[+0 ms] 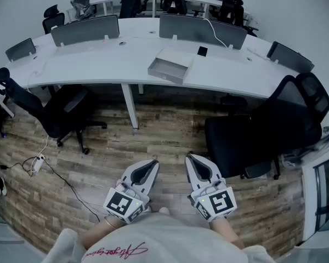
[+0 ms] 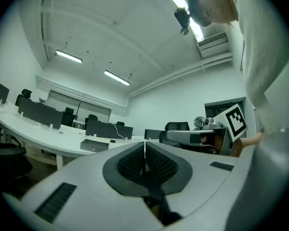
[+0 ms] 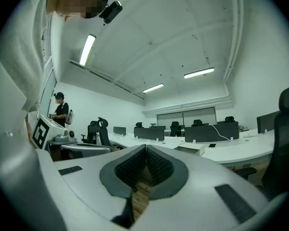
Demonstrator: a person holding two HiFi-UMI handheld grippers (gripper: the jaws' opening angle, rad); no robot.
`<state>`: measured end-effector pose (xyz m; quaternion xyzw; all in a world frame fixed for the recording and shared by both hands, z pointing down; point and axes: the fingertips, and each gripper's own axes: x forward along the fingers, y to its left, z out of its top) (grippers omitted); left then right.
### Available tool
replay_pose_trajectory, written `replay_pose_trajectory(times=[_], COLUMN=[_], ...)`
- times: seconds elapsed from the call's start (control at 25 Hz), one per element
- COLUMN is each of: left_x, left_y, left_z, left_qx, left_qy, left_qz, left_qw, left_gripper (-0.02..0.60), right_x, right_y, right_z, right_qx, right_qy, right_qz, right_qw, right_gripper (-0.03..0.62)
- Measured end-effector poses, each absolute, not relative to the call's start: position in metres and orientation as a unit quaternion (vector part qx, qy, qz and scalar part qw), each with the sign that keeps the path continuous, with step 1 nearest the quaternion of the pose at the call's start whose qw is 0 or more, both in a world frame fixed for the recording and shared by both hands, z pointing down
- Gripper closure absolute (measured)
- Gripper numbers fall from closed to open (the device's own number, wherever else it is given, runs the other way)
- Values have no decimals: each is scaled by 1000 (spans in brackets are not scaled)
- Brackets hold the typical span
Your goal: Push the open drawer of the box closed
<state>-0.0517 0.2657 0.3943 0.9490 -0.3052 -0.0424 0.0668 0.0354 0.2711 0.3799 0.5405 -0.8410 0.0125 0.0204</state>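
The distant table (image 1: 98,64) and box (image 1: 170,66) are looked down on steeply from the head view and seen low and level from both gripper views.

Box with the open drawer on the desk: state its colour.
Light grey: the rectangular box and its open drawer alike. Head view shows it best.

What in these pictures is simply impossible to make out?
- Inside of the drawer: head view, too far off and too small.
- The black item on the desk: head view, too small to identify.
- The box: left gripper view, too small to show how far its drawer is out.
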Motion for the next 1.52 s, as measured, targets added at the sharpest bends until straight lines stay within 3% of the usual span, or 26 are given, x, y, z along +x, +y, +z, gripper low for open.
replay_pose_trajectory(times=[0.64, 1.52], left_x=[-54, -31], left_y=[258, 238], left_z=[394, 407], left_qx=[950, 936], left_qy=[-304, -345], left_qz=[-47, -41], left_qw=[63, 60], left_gripper=[561, 562], right_x=[39, 49], right_y=[265, 252], right_z=[380, 411], right_qx=[562, 517], right_qy=[-827, -855], right_qz=[23, 43], right_qw=[-11, 10], right_gripper=[574, 574])
